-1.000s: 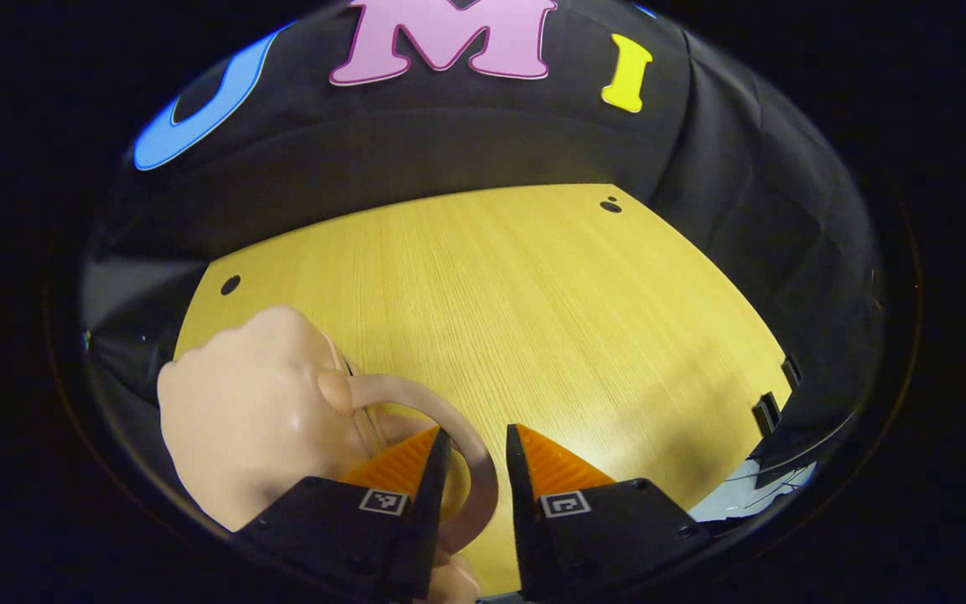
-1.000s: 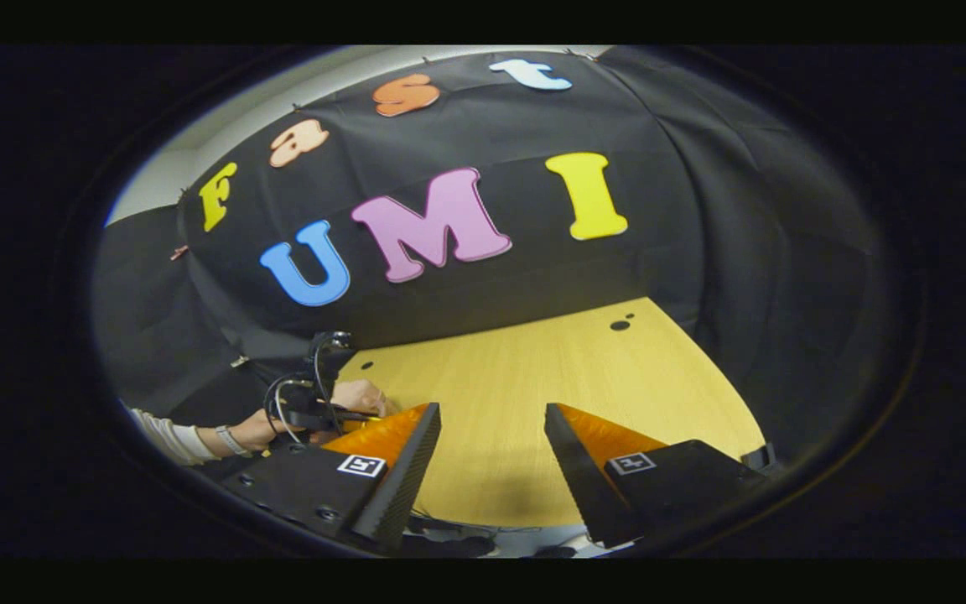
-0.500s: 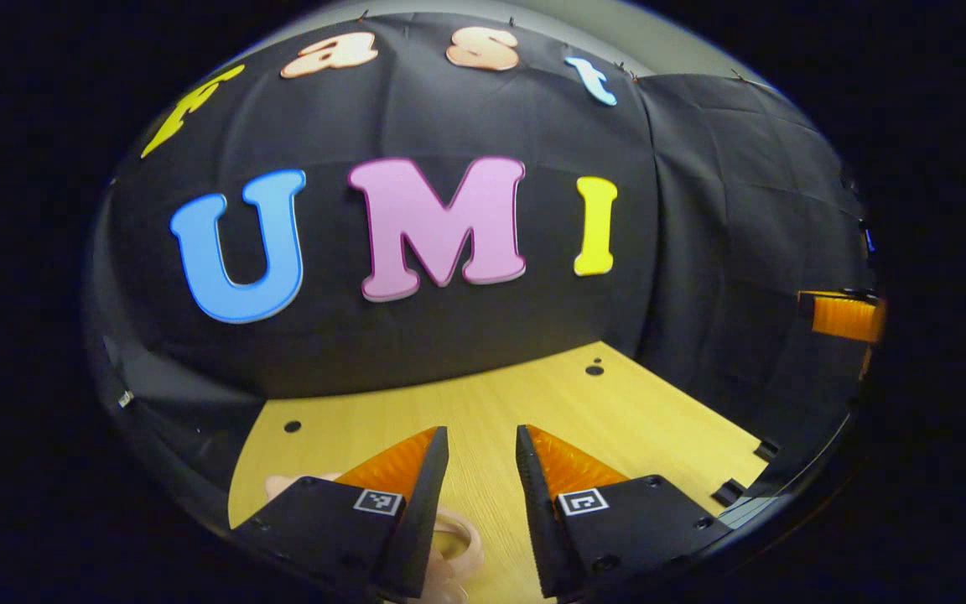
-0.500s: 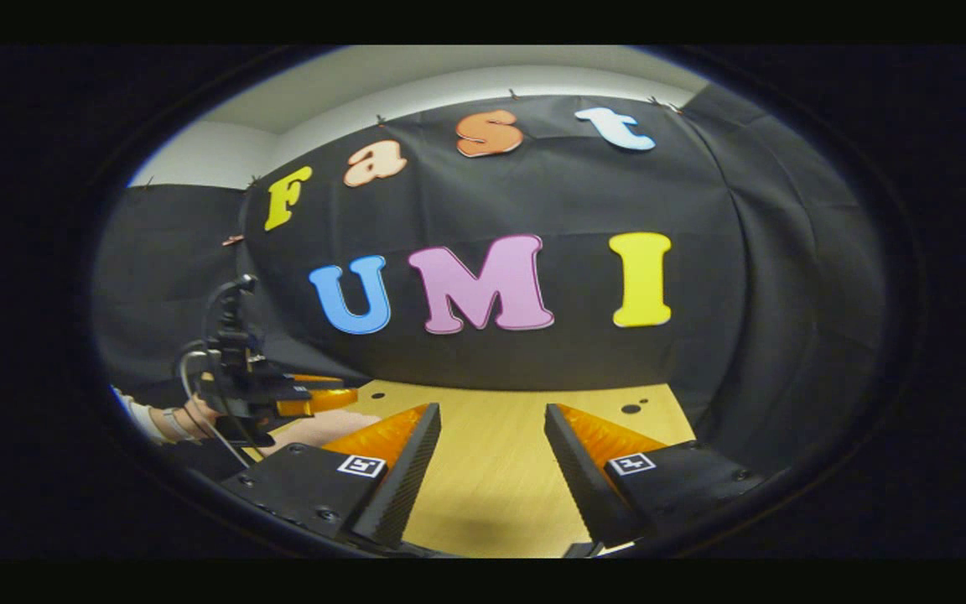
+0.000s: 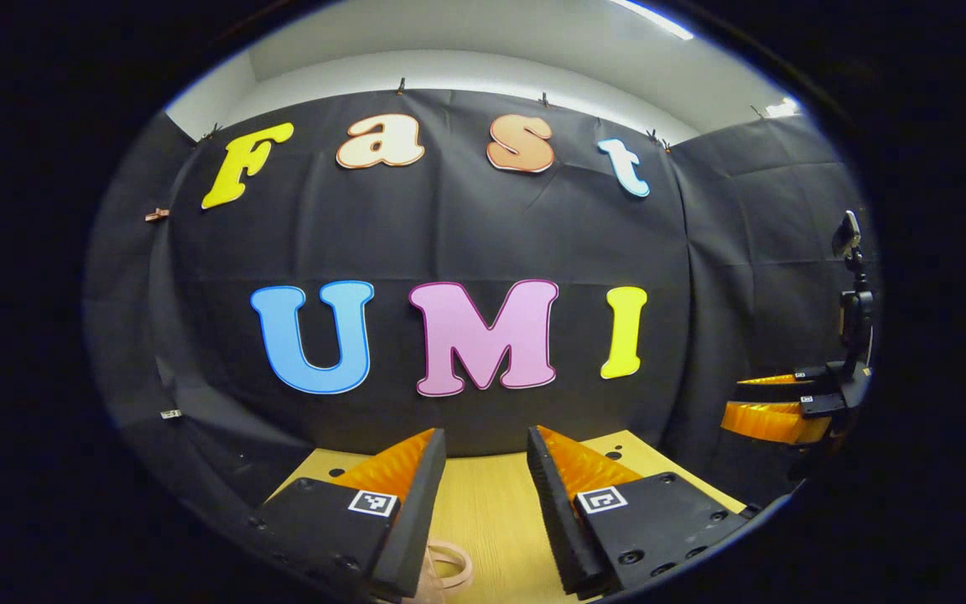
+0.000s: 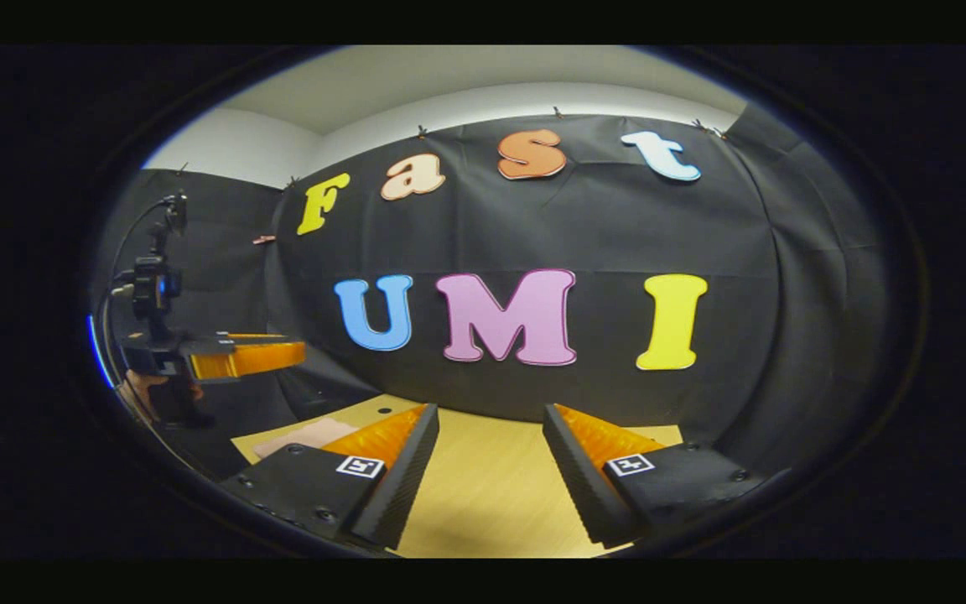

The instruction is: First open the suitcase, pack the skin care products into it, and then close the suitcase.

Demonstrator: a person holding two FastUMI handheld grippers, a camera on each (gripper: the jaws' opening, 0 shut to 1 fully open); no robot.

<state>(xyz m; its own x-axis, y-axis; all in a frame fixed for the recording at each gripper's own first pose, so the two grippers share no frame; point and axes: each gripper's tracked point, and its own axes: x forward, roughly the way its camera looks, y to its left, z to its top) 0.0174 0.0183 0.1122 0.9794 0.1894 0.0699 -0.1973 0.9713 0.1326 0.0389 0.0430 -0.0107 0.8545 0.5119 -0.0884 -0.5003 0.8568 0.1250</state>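
Observation:
A pale pink suitcase lies on the wooden table (image 5: 491,503). Its curved handle (image 5: 452,567) peeks out low between my left gripper's fingers. My left gripper (image 5: 485,445) is open, raised above the handle, with nothing between its fingers. In the right gripper view the suitcase's pink body (image 6: 303,436) lies at the table's left side, under the left gripper (image 6: 294,351), which a hand (image 6: 143,394) holds. My right gripper (image 6: 490,417) is open over bare table (image 6: 491,495). It also appears at the right edge of the left gripper view as the right gripper (image 5: 734,396).
The black cloth wall stands close behind the table on the far and right sides. Small dark holes (image 5: 613,455) mark the tabletop near its back edge. A cable runs from the left gripper's camera mast (image 6: 152,285).
Both grippers have risen and tilted up toward the wall. The left gripper has come away from the suitcase handle, which stood between its fingers a second ago.

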